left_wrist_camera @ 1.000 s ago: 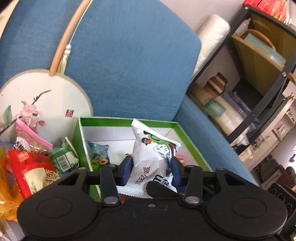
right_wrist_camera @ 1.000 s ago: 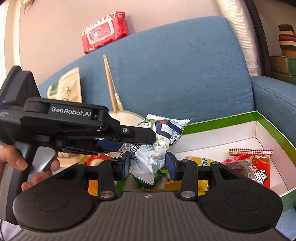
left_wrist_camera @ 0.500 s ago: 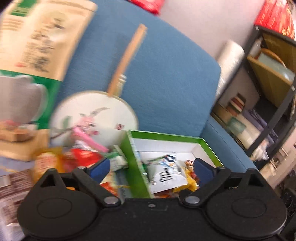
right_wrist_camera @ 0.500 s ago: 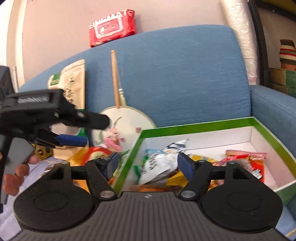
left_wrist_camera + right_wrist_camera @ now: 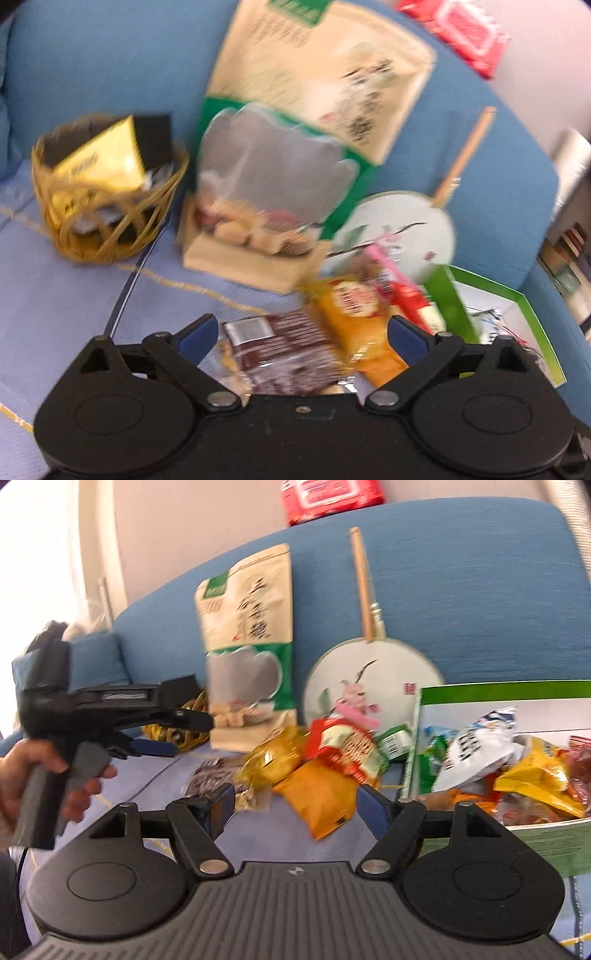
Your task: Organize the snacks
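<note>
Sofa cushions held loose snack packets [image 5: 314, 764] beside the green box [image 5: 498, 692]; both grippers, jaws wide and empty, seemingly needed another packet.

Holding both grippers with jaws spread wide and nothing between the pads. Left gripper [image 5: 299, 332] pointing forward and downward, its handle gripped by the person's left hand [image 5: 44, 775]. Right gripper [image 5: 295, 801] likewise pitching downward, blue fingertips [image 5: 373, 805] apart.

2 low wrist views close over the sofa seat, facing its backrest, both sharing the round fan [image 5: 397, 229] [image 5: 373, 686].
</note>
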Demonstrator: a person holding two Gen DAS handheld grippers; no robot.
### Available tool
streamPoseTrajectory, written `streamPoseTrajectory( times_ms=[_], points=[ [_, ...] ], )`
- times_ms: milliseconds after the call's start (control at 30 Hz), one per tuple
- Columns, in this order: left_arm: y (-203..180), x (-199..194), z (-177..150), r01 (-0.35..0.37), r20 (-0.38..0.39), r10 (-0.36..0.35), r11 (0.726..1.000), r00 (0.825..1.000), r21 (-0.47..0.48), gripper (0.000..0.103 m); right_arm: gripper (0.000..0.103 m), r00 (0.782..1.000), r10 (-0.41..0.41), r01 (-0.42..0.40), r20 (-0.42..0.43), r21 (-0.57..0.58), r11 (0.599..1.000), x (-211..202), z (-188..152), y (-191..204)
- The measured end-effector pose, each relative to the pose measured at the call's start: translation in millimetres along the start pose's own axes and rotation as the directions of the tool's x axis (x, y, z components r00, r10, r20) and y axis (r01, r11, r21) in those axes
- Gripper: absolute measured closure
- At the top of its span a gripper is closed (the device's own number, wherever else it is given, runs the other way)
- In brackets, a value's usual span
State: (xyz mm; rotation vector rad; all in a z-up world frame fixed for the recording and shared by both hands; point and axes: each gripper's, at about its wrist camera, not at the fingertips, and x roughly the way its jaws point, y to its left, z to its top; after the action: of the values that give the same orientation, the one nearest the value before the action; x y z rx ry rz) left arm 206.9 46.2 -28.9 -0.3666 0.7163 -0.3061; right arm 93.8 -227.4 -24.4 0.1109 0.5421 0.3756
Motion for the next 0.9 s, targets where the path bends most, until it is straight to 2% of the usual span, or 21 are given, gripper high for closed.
streamPoseTrajectory(
  times_ms=[200,233,267,367,500,533,667,733,800,833,867,900],
  points=[
    [24,28,-3,0.014,-0.041,-0.017,0.996,0.999,-0.089,0.0,0.0,0.999,0.013,-0.014,-0.044,-0.012,1.0,7,-6,1],
    [24,28,-6,0.013,-0.045,-0.017,0.997,0.999,-0.079,0.002,0.0,0.999,0.023,-0.023,-0.044,-0.009,1.0,7,-6,2],
    [23,29,-9,0.006,-0.074,-0.01,0.998,0.997,-0.055,0.019,0.0,0.999,0.031,-0.032,-0.044,-0.007,0.999,6,-6,3],
    [13,12,-28,0.04,-0.112,-0.04,0.999,0.993,0.001,0.019,0.0,0.996,0.072,-0.072,-0.053,-0.004,0.997,6,-6,7],
    [4,-15,-51,0.143,-0.171,-0.136,0.989,0.976,0.025,0.019,0.0,0.993,0.092,-0.093,-0.078,0.0,0.996,10,-11,11],
    [5,-20,-50,0.156,-0.163,-0.15,0.988,0.975,0.02,0.019,0.0,0.992,0.093,-0.093,-0.084,0.004,0.996,11,-12,11],
    [6,-28,-26,0.139,-0.067,-0.138,0.99,0.988,0.019,0.005,0.0,0.988,0.105,-0.101,-0.11,0.041,0.994,17,-17,10],
    [2,-14,-17,0.139,-0.081,-0.135,0.99,0.988,0.041,0.004,0.0,0.986,0.113,-0.107,-0.126,0.059,0.993,20,-20,9],
    [2,0,-19,0.092,-0.108,-0.086,0.994,0.99,0.052,0.01,0.0,0.983,0.116,-0.108,-0.145,0.065,0.992,23,-23,9],
    [5,6,-22,0.091,-0.133,-0.086,0.995,0.987,0.036,0.027,0.0,0.982,0.114,-0.104,-0.152,0.07,0.992,24,-23,9],
    [7,11,-26,0.115,-0.169,-0.112,0.993,0.979,0.008,0.054,0.0,0.98,0.117,-0.106,-0.159,0.076,0.991,24,-24,8],
    [8,13,-32,0.137,-0.199,-0.137,0.991,0.97,-0.016,0.054,0.0,0.979,0.123,-0.11,-0.163,0.086,0.99,25,-23,8]
  ],
)
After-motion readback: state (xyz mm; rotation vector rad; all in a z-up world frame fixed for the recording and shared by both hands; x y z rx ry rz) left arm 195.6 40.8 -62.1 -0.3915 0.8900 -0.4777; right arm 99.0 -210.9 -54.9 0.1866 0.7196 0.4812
